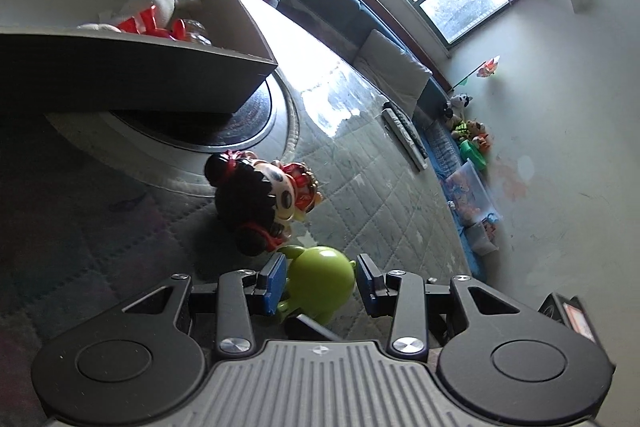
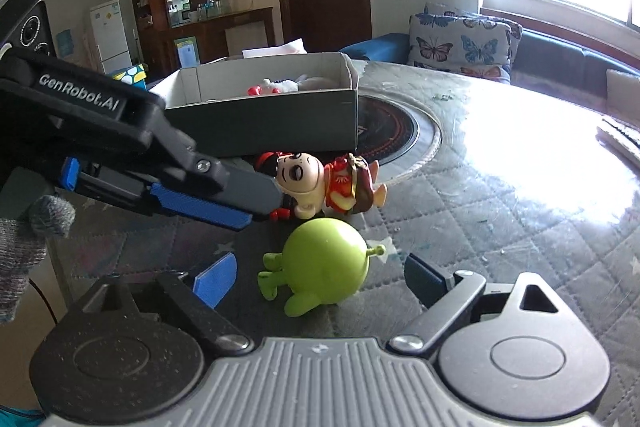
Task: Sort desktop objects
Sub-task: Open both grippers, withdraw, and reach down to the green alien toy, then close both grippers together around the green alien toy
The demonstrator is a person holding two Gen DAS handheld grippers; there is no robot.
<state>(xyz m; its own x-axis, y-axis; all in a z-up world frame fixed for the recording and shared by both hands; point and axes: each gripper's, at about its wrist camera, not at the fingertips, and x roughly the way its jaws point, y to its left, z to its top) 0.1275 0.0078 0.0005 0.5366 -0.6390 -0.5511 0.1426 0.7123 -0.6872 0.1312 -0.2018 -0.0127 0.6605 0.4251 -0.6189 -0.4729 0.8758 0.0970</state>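
A round green alien toy (image 2: 326, 259) lies on the quilted table cover (image 2: 500, 227), between the wide-apart fingers of my right gripper (image 2: 320, 277), which is open and not touching it. Just behind it a doll (image 2: 316, 183) with black hair and a red dress lies on its side. My left gripper (image 2: 260, 203) comes in from the left, its fingertips by the doll's head and above the green toy. In the left wrist view the green toy (image 1: 320, 275) shows between that gripper's (image 1: 321, 281) open pads, with the doll (image 1: 268, 199) beyond. The grey box (image 2: 260, 123) behind holds a white plush (image 2: 280, 85).
The box (image 1: 140, 75) stands on a round black hob plate (image 2: 392, 135) set in the table. Remote controls (image 1: 404, 135) lie near the far table edge. A gloved hand (image 2: 24, 247) holds the left gripper. A butterfly cushion (image 2: 460, 43) sits on the bench beyond.
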